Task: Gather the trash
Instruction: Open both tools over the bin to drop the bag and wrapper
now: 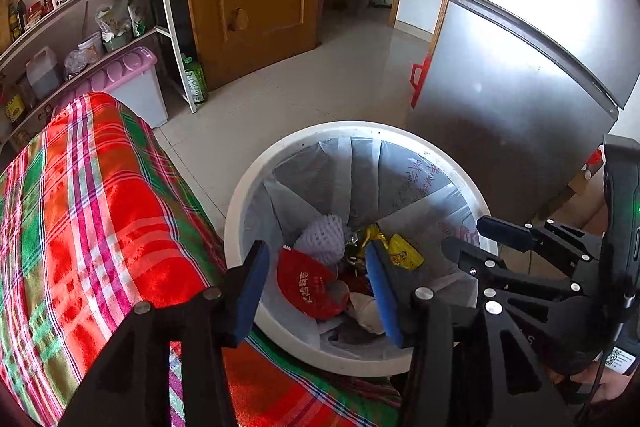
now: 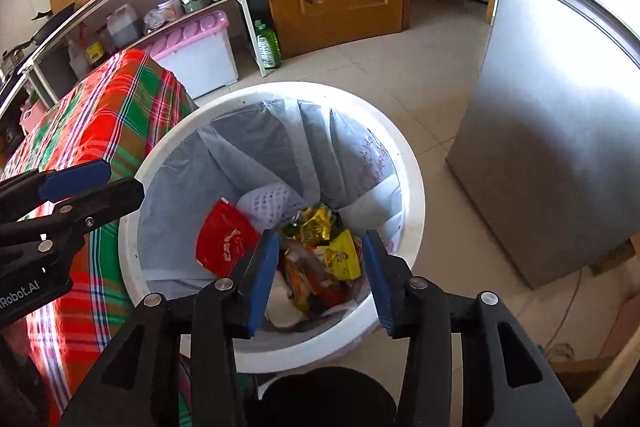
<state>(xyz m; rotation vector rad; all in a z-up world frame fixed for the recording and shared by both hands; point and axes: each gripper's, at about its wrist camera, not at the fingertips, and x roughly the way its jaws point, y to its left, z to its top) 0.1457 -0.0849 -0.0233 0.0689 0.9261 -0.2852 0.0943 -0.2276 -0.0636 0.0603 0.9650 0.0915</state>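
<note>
Right gripper [image 2: 320,281]: nearest the lens, 2 black fingers with blue pads [image 2: 262,279] standing apart over the bin's mouth, nothing between them.
Left gripper [image 1: 316,289]: also parted and empty, its blue pads [image 1: 252,291] framing the rubbish below; it shows again at the left edge of the right wrist view.
Trash bin [image 2: 412,163]: a round white plastic tub, directly beneath both sets of fingers, lined with a thin, creased, translucent grey bag [image 2: 256,143] printed in red.
Trash: piled at the bottom of the liner, below and beyond the fingertips.
Red packet [image 2: 224,241]: glossy, crumpled, printed in white, just left of the right gripper's left finger.
Yellow wrapper [image 2: 340,255]: shiny film, seen between the right gripper's 2 fingers, beside gold foil.
White foam net [image 2: 268,203]: soft mesh sleeve, farther in than the red packet.
Table [image 1: 100,211]: to the left of both grippers, draped in a red, green and white plaid cloth with a sheen; the bin's rim sits against it.
Fridge [image 2: 560,131]: brushed grey metal, well to the right of the fingers.
Step in hand: by the look of it, the drop into the bin, with both grippers empty above the load.
Next move: likely lift clear of the rim and look for remaining litter; none is visible on the cloth here.
</note>
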